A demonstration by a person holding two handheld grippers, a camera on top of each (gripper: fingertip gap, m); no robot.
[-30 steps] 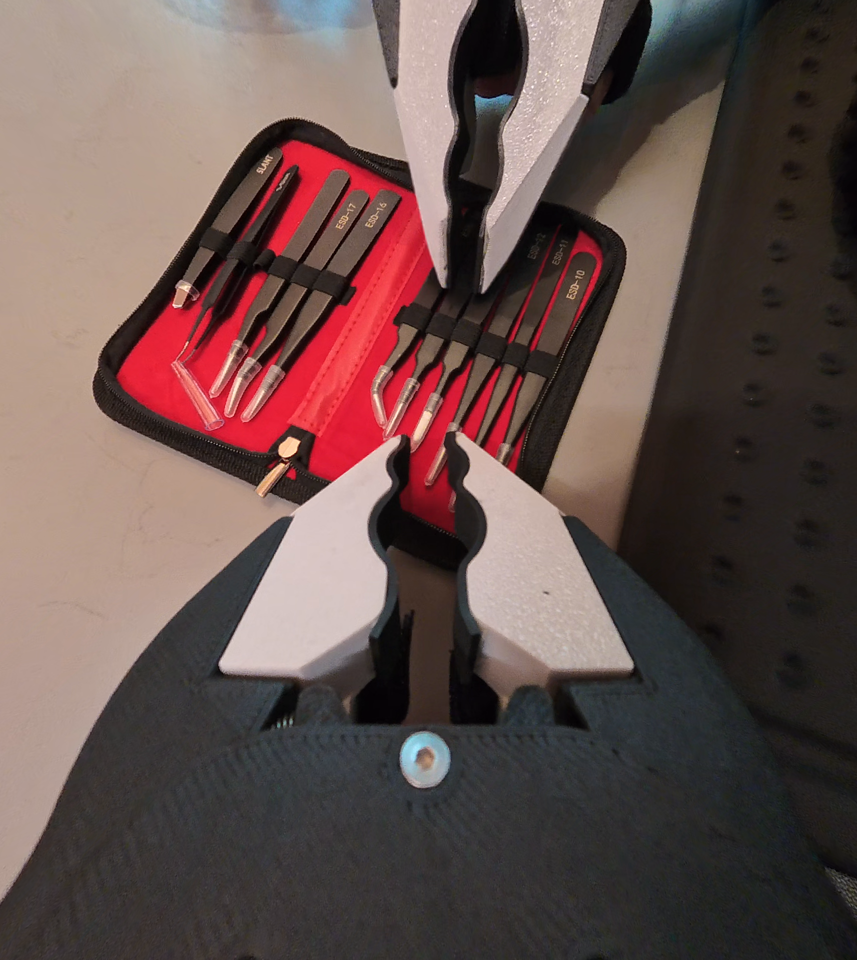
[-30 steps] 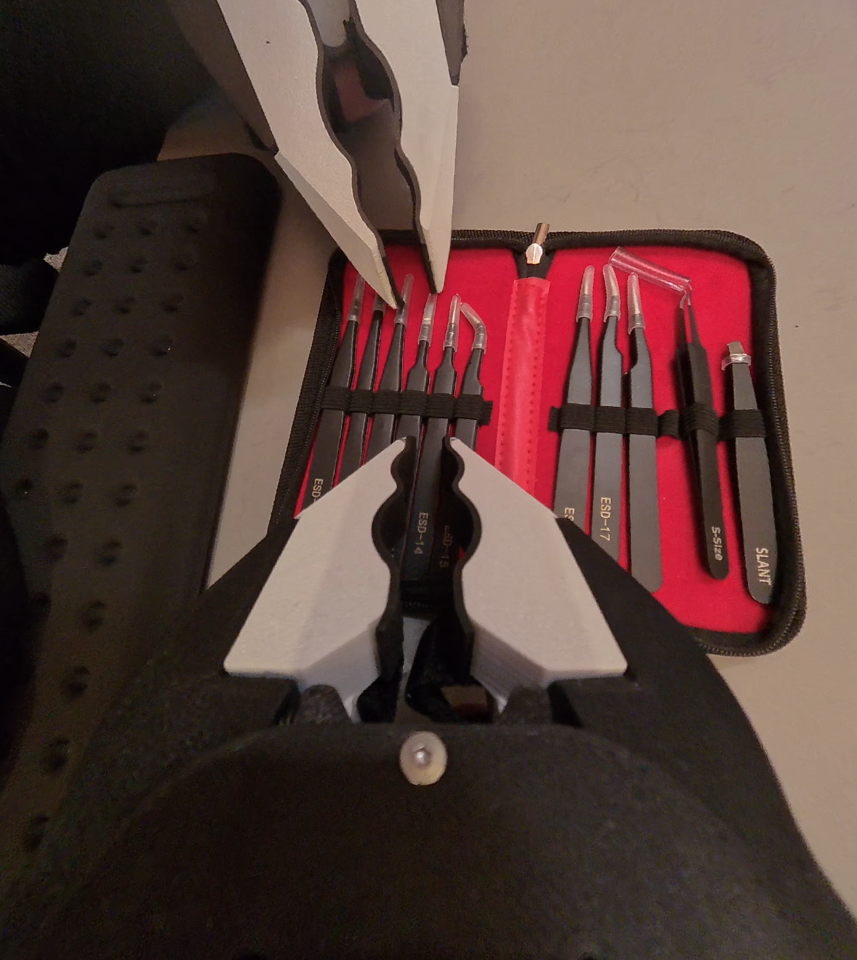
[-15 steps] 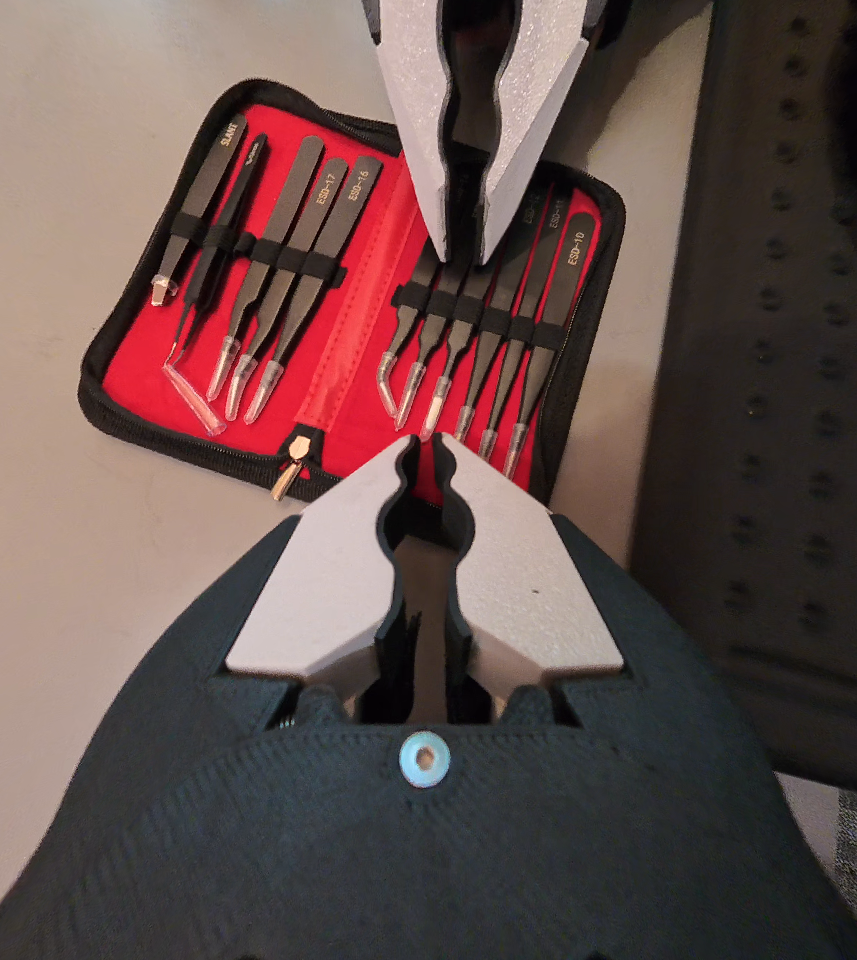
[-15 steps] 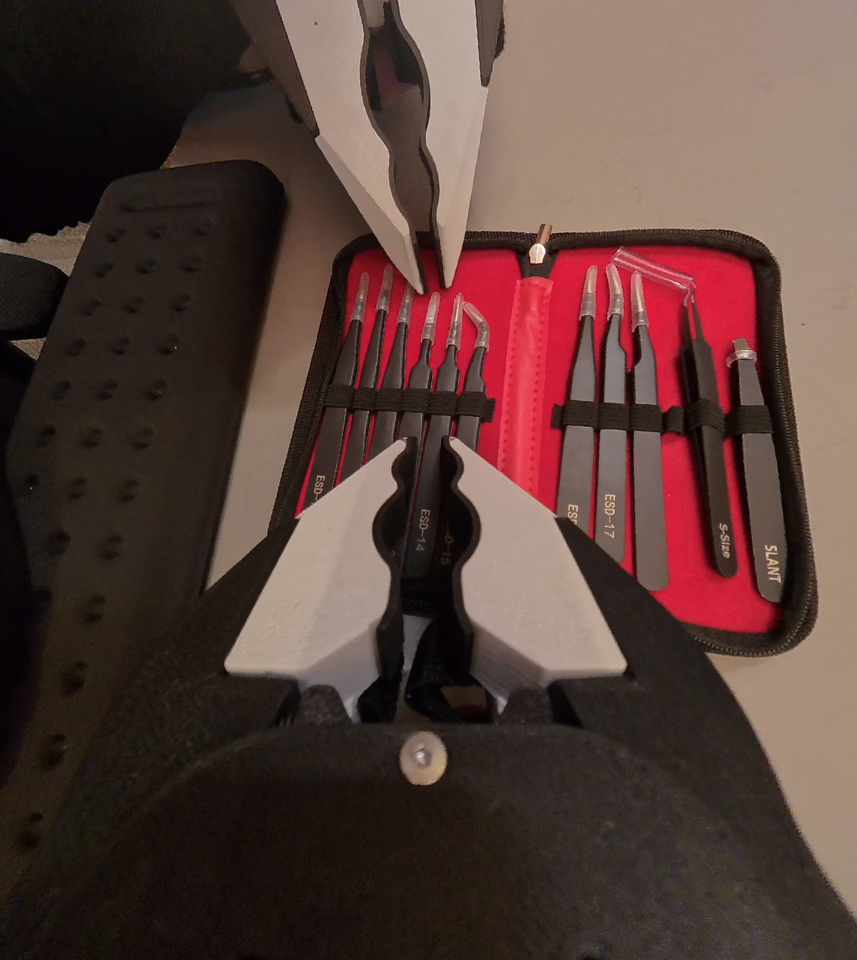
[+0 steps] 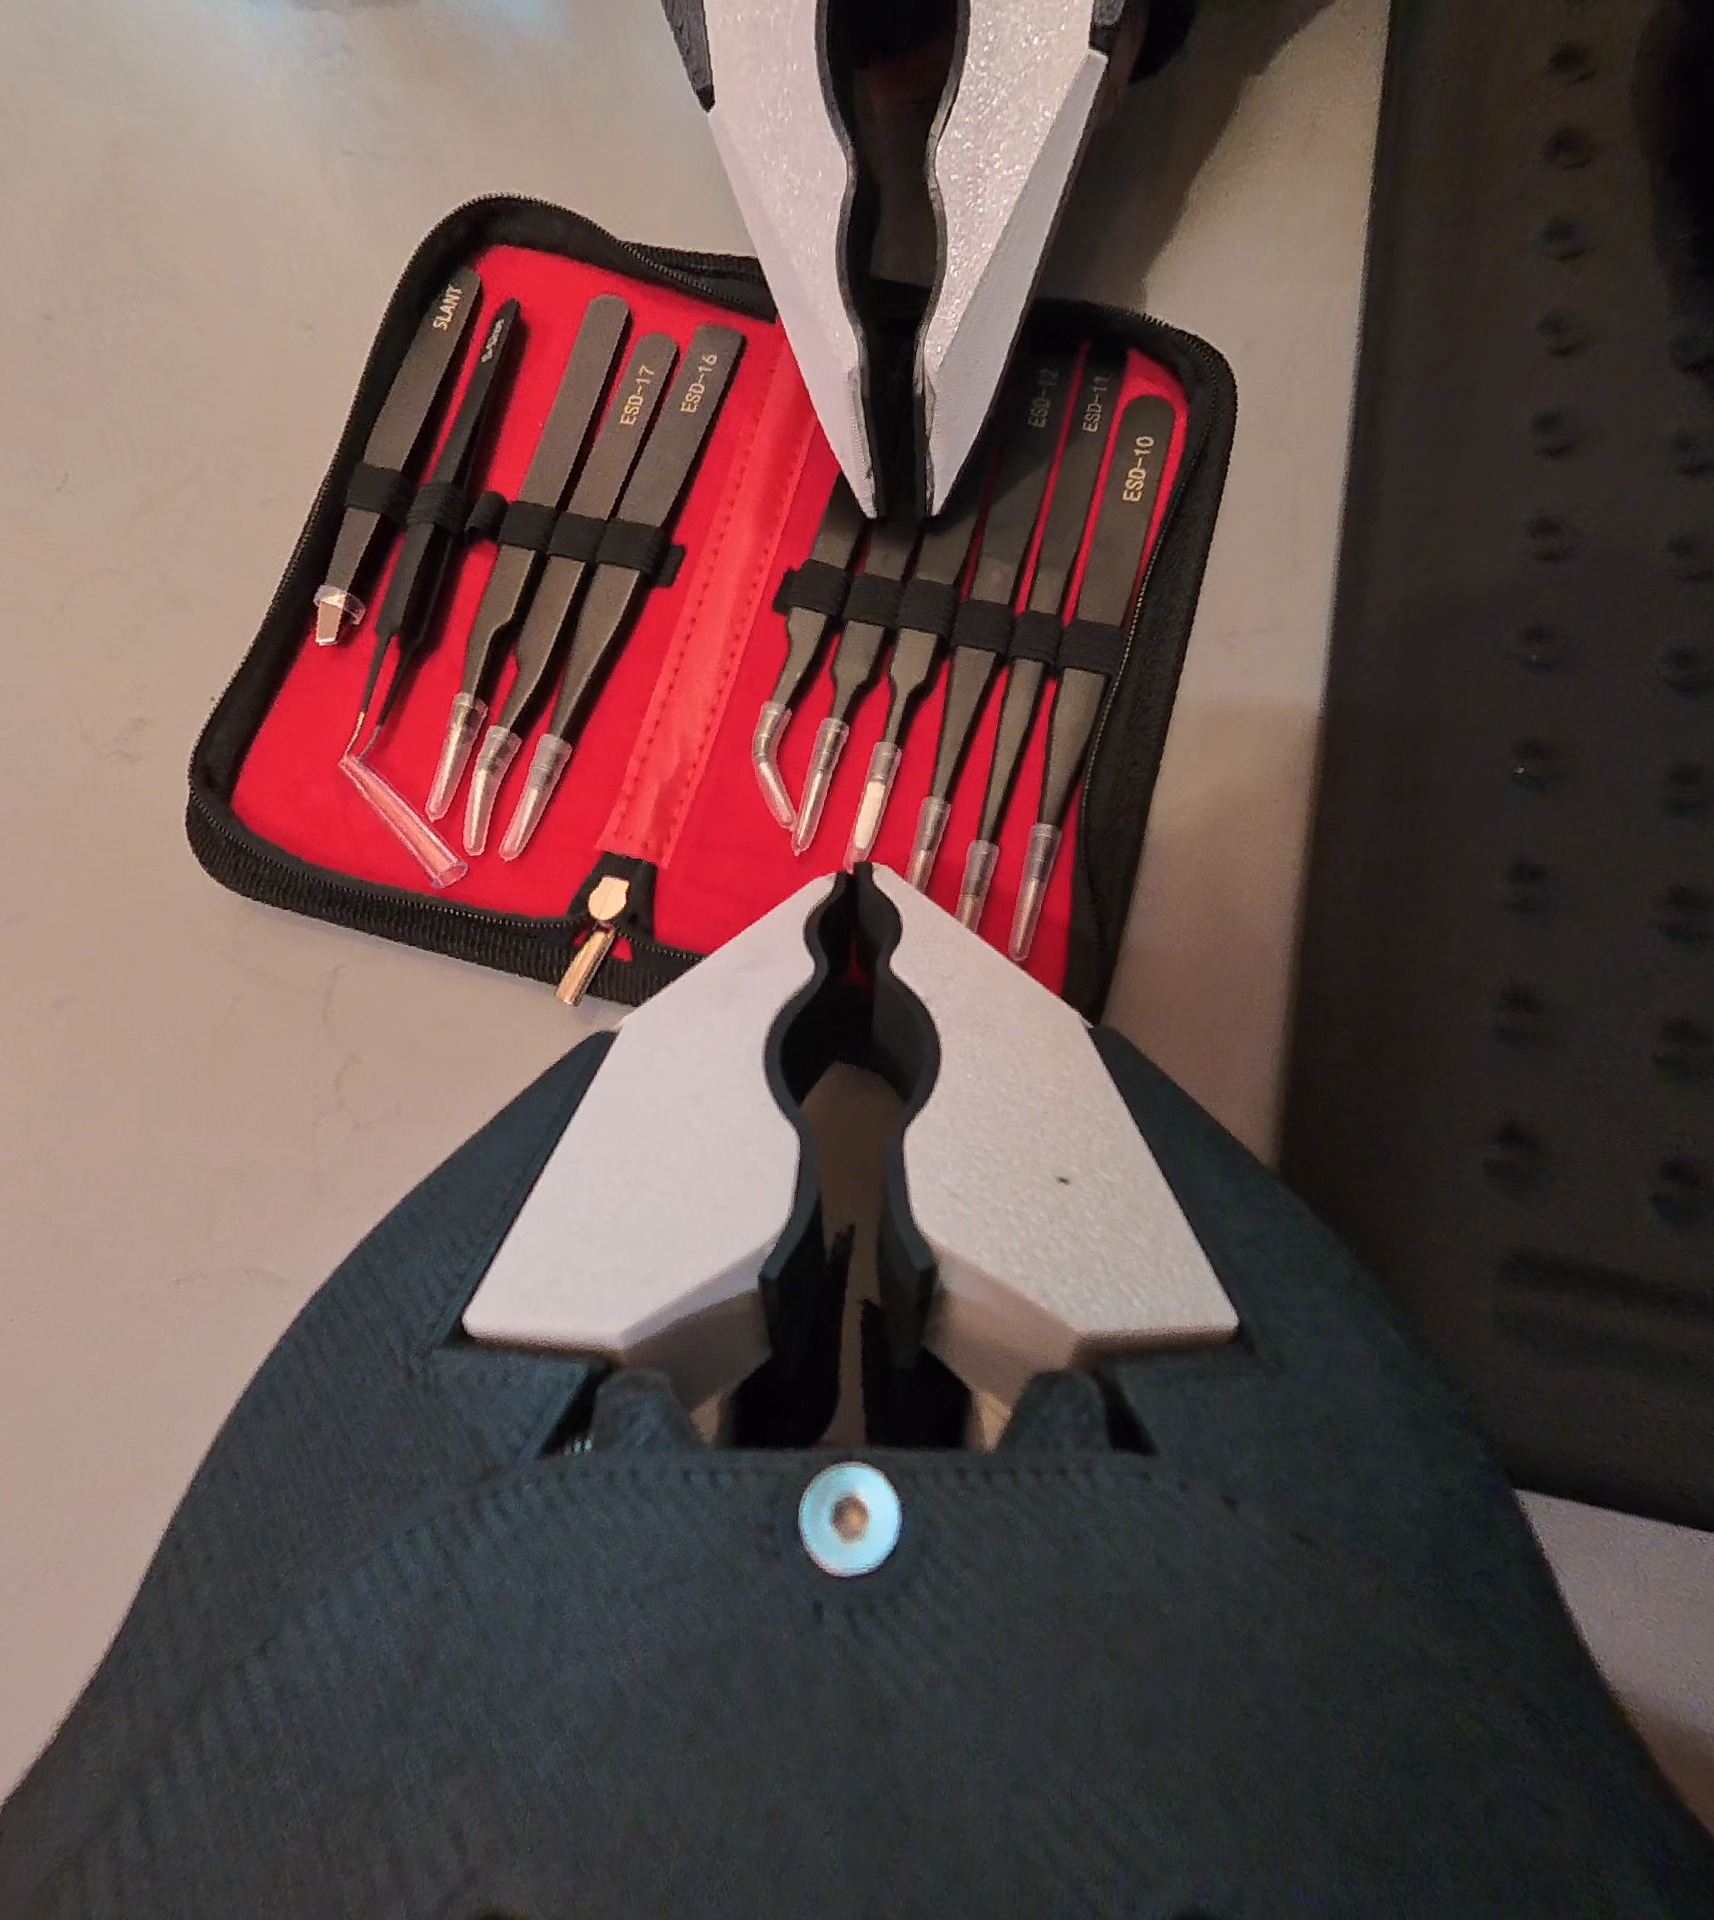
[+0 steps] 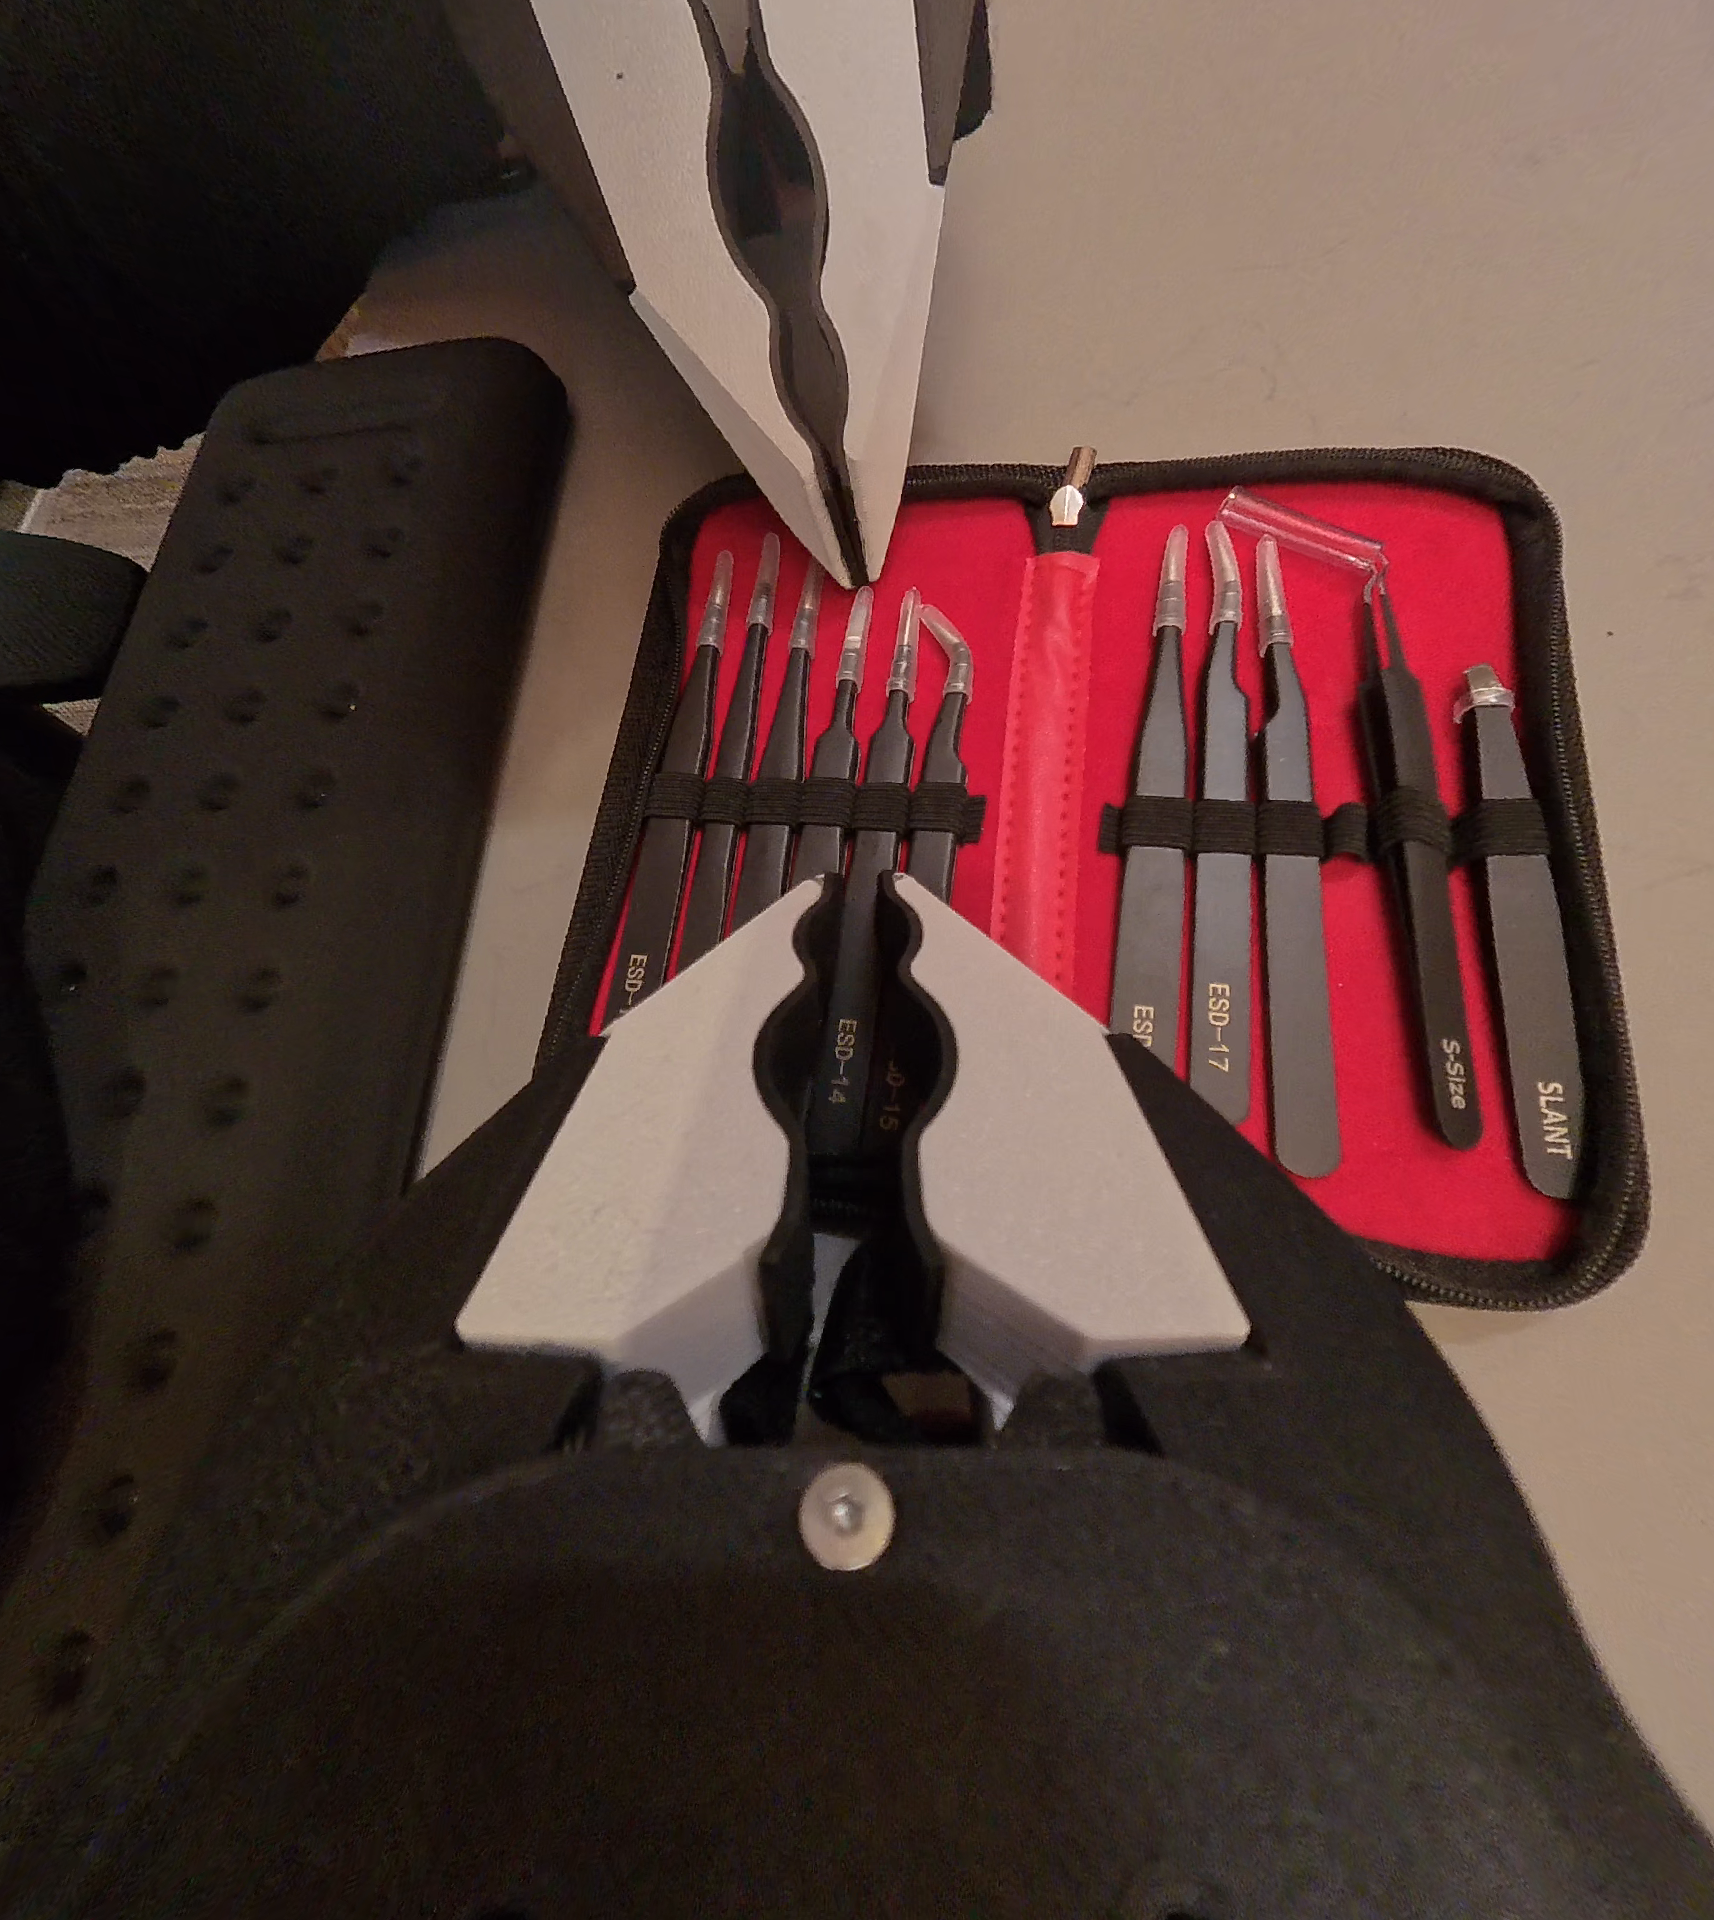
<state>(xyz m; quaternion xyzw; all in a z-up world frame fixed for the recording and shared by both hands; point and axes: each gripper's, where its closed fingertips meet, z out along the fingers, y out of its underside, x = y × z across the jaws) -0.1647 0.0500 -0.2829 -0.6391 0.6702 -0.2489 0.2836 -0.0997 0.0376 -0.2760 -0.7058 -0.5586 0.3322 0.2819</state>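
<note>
Over open red tweezer case [image 5: 687,665] on table | L gripper [image 5: 855,878] jaws now nearly closed, empty, backed off tips | R gripper [image 6: 858,883] jaws narrow astride one black tweezer [image 6: 863,935], grip unclear.

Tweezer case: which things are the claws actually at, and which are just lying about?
At the claws:
- right claw: over the six-tweezer row, handle end; grip unclear
- left claw: tips together, by that row's capped tips
- red-lined zip case

Lying about:
- five-tweezer row
- clear tip sleeve, askew
- black dimpled pad
- table
</note>
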